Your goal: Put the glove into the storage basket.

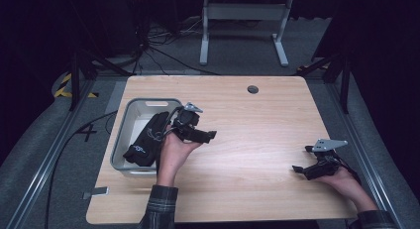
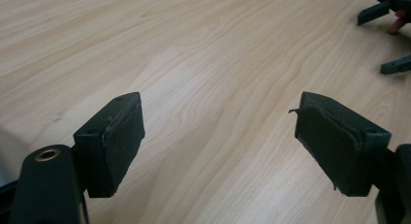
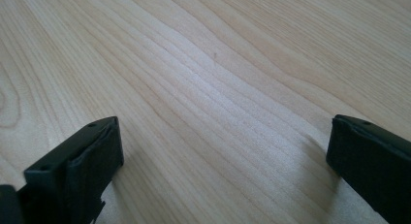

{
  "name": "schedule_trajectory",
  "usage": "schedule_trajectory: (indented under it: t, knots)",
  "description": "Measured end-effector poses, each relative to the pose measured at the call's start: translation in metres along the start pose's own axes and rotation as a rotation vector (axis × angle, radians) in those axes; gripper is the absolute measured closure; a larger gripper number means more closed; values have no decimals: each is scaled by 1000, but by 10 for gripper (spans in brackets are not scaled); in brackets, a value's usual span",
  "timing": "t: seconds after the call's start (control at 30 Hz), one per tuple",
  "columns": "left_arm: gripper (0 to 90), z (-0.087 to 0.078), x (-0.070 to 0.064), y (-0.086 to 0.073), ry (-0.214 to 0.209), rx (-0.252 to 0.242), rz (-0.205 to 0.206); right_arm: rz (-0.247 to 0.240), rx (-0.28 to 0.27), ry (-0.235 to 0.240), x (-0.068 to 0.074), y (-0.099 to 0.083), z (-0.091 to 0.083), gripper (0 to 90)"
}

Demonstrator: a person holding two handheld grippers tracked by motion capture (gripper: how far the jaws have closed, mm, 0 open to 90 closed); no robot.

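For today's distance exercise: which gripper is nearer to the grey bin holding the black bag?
Left. The left gripper hovers just beside the grey bin; the right gripper sits far across the table.

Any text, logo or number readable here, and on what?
"4": painted on the floor left of the table.
White mark on the black bag hanging over the grey bin: too small to read.
Nothing else readable; both tongs are unmarked.
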State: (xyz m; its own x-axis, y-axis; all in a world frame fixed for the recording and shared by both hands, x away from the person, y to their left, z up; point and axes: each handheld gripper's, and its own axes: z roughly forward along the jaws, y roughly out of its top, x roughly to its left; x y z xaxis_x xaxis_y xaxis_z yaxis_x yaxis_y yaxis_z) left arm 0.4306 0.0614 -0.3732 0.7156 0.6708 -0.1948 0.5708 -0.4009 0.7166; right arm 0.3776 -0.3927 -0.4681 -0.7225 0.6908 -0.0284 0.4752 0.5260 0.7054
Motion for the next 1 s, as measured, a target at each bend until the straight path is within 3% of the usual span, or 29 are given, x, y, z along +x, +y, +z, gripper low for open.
schedule_trajectory:
  t: [0.33,0.6,0.8,1.0]
  knots:
    - [158,33,-38,-4,-23,9,79,-1,1,4,0,0,0,1]
    - [147,60,-55,-15,-22,21,116,-2,0,4,0,0,0,1]
    - [127,87,-69,-23,-2,71,159,-2,1,4,0,0,0,1]
    - [78,104,-73,-29,9,85,178,-3,1,5,0,0,0,1]
